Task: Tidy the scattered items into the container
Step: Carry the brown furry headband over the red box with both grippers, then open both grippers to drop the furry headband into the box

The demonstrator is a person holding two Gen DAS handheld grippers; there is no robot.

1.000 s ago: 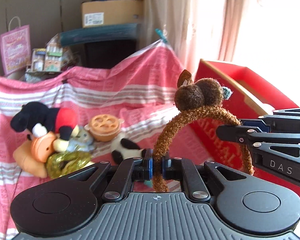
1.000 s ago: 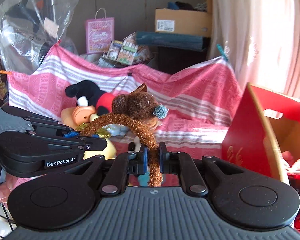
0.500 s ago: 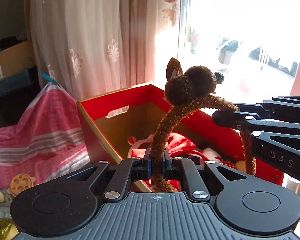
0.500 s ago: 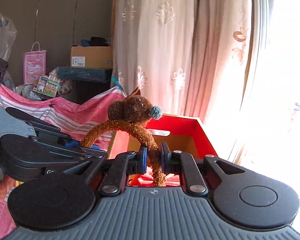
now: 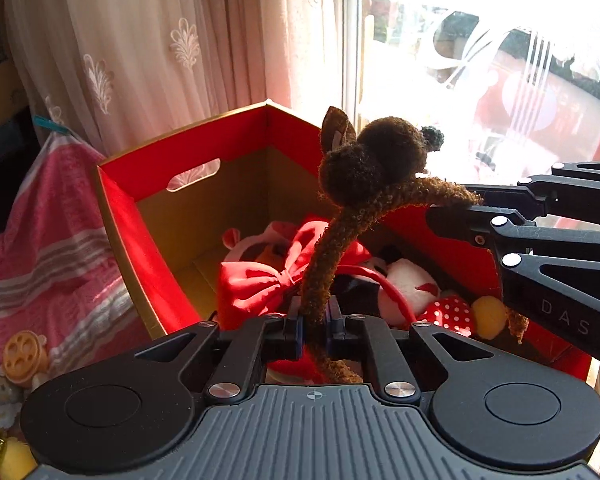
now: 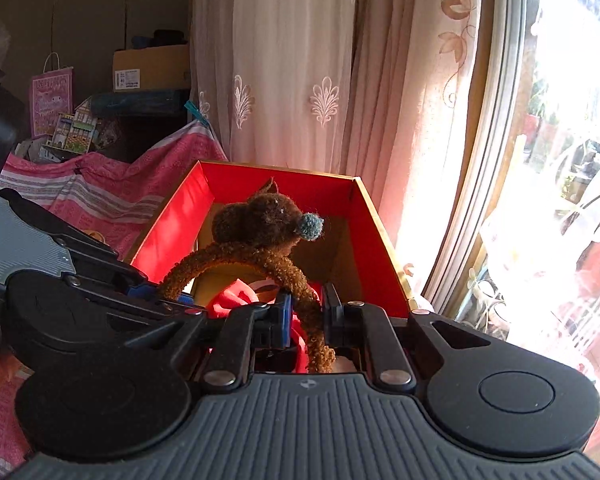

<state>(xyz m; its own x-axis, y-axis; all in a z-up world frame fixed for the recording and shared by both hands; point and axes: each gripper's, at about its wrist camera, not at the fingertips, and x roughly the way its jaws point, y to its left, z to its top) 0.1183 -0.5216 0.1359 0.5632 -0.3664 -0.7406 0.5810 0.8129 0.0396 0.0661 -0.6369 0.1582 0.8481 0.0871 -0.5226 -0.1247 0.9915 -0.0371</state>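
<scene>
A fuzzy brown headband (image 5: 340, 232) with a brown plush animal head on top is held by both grippers, one on each end. My left gripper (image 5: 315, 330) is shut on its left end. My right gripper (image 6: 306, 320) is shut on its right end (image 6: 300, 280). The headband hangs over the open red cardboard box (image 5: 140, 240), which also shows in the right wrist view (image 6: 364, 240). Inside the box lie a red bow (image 5: 260, 280) and several plush toys (image 5: 404, 284).
A pink striped cloth (image 5: 40, 248) covers the surface left of the box, with a small orange toy (image 5: 24, 356) and other toys on it. Curtains (image 6: 300, 60) and a bright window (image 5: 500, 60) stand behind the box. Cardboard boxes and bags (image 6: 148, 68) stand at the far left.
Both grippers have carried the headband rightward from above the toy pile on the pink cloth to above the open red box, and the box now looks closer and lower in view.
</scene>
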